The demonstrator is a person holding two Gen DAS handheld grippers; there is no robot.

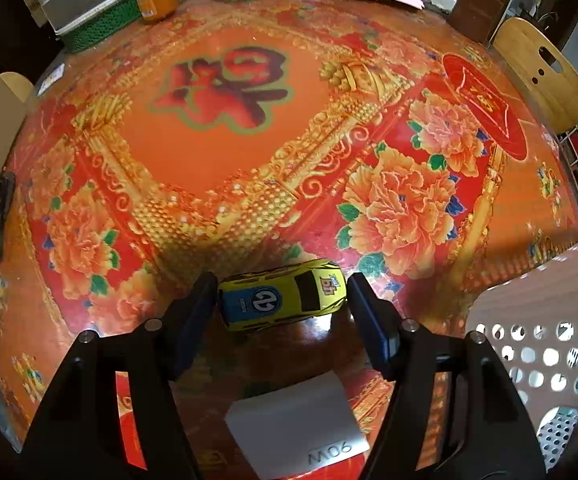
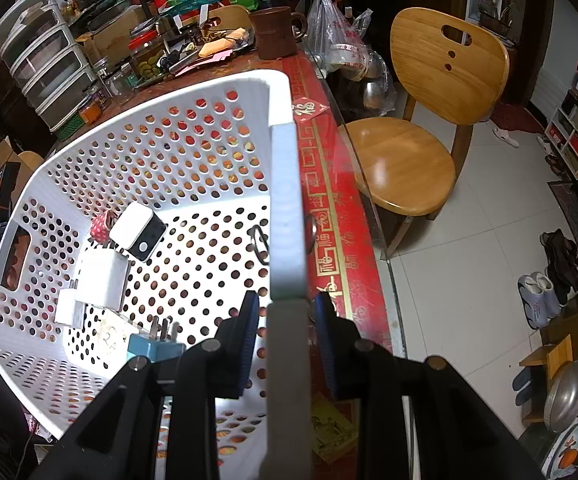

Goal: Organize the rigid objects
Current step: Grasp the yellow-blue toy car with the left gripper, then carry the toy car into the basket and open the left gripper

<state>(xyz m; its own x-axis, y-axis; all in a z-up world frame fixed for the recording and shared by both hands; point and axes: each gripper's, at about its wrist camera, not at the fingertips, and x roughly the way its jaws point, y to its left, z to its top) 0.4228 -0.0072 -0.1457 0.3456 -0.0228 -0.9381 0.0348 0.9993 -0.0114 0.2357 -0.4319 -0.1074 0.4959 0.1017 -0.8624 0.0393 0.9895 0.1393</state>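
Red floral tablecloth (image 1: 217,152), yellow toy car (image 1: 283,295), "M06" card (image 1: 297,424)

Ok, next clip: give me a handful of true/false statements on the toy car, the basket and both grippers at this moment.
1. The yellow toy car lies on the table between the open fingers of the left gripper. True.
2. The white basket holds nothing. False: it holds several small things, including a blue plug and a white charger.
3. The right gripper straddles the basket's rim. True.
4. The toy car is already inside the basket. False: it is on the tablecloth.
5. A wooden chair stands beside the table. True.
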